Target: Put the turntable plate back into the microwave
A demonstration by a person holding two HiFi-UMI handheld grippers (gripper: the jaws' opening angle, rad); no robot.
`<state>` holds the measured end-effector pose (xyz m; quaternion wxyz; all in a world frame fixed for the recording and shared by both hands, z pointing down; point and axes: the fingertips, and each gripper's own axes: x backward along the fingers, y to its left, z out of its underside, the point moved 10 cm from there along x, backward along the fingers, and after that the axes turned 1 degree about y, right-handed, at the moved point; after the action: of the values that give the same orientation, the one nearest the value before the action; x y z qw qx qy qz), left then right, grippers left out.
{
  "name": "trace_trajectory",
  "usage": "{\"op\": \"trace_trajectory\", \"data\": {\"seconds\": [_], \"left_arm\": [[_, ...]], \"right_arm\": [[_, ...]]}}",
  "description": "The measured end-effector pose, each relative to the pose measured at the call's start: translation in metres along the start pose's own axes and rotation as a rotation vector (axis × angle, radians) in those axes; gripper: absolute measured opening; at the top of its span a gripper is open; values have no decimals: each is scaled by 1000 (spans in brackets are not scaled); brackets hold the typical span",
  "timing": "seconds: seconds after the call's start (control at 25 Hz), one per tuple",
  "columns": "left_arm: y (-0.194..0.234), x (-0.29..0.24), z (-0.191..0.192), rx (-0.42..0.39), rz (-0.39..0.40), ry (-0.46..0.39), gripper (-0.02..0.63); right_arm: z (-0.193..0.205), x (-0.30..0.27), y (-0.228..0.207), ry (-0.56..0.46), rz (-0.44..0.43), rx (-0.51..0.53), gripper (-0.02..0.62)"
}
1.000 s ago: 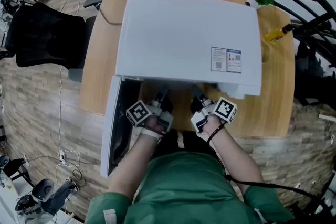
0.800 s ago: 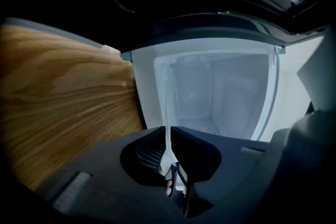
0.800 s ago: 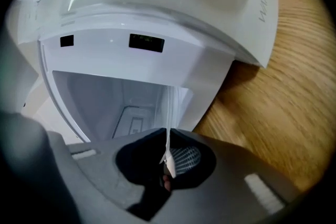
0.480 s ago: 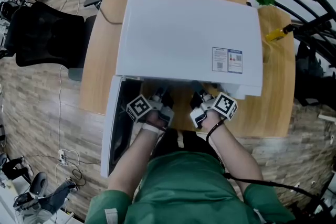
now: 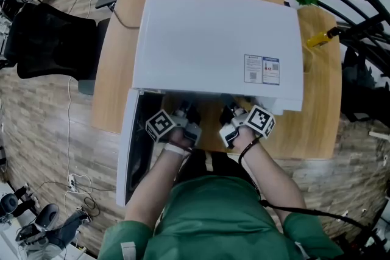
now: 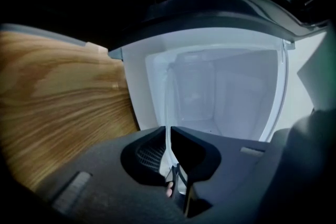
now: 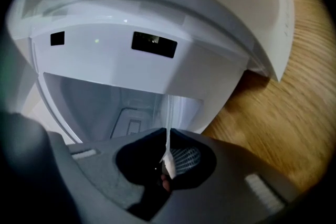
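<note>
Head view, with both gripper views. A white microwave [image 5: 216,45] stands on a wooden table [image 5: 109,70], its door [image 5: 129,149] swung open at the left of the person. A printed label [image 5: 262,70] sits on the microwave's top, near its front right corner. A black chair [image 5: 52,39] stands beside the table's left edge, and a yellow item [image 5: 320,39] lies on the table right of the microwave.

The left gripper [image 6: 169,157] and the right gripper [image 7: 167,157] are held side by side at the mouth of the oven, each reaching under the front edge of the top. The marker cubes face up in the head view.

The glass plate [image 6: 168,113] appears edge-on in both gripper views, as a thin pale line running from the jaws forward into the cavity [image 6: 226,92]. The left gripper's jaws are clamped on the plate's near rim. The right gripper's jaws are likewise closed on the rim, with the glass pinched between the pads. The plate thus hangs between the two grippers, partly inside the oven opening. From the head view it is hidden beneath the microwave's top. Whether its far edge touches the cavity floor cannot be told.
</note>
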<state>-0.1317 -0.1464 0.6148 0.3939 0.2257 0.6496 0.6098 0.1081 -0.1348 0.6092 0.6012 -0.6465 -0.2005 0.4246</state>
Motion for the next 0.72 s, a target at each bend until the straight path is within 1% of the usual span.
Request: {"op": "trace_trajectory", "data": {"seconds": [0.24, 0.4, 0.52, 0.72], "left_arm": [[-5, -7, -4, -16, 14, -2, 38], [-7, -8, -7, -40, 19, 4, 40], [-8, -8, -6, -41, 34, -5, 40], [-8, -7, -6, -64, 0, -10, 40]], "right_arm": [[-4, -3, 5, -8, 3, 27, 26], [-5, -4, 8, -14, 31, 33, 29], [-5, -6, 11, -12, 40, 67, 32], [-3, -7, 16, -28, 76, 129, 41]]}}
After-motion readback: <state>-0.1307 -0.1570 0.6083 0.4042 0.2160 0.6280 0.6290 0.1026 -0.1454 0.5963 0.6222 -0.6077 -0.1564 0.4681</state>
